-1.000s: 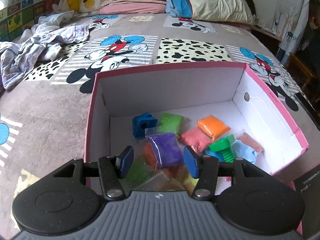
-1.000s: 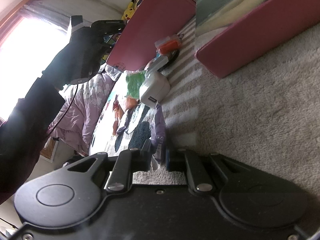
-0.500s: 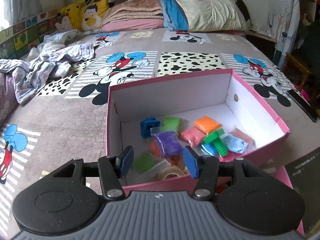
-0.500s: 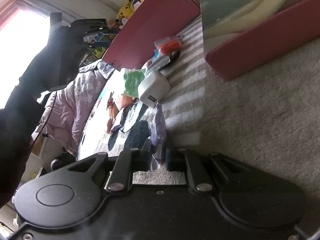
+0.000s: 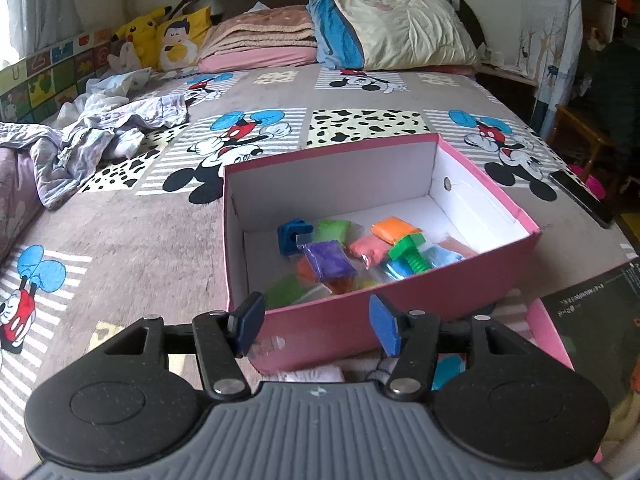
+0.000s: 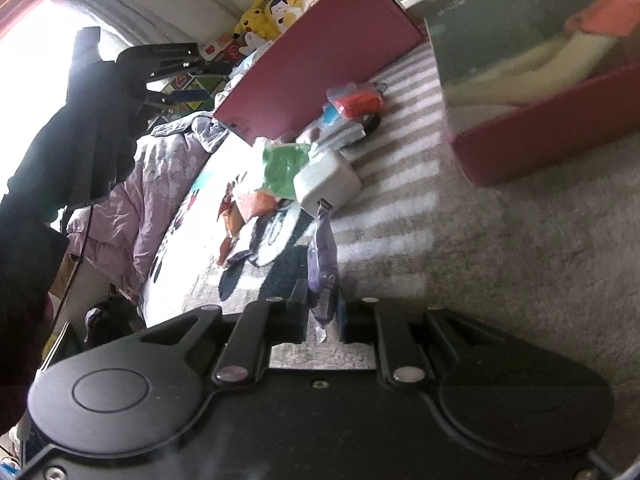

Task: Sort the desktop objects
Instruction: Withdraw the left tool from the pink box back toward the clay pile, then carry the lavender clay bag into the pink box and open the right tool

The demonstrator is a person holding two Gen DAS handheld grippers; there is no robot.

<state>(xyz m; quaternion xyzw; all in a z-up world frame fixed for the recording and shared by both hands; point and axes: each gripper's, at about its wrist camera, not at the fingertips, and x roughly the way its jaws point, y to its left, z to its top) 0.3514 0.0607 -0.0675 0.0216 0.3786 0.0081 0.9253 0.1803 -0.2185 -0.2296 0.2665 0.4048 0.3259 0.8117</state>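
Here the purple bag [image 6: 323,264] sits between the right gripper [image 6: 323,312]'s jaws, which are opening; its long axis runs away from the gripper toward the white charger [image 6: 326,184]. The left gripper [image 5: 312,326], empty, jaws opening, hangs before the pink box [image 5: 400,320]. Writing on the lid [image 5: 592,304] is too small to read.

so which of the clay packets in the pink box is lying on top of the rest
The purple packet, near the middle of the pink box. It lies over the orange-red ones beneath it, beside the blue block, while the green, pink and orange packets rest lower around it.
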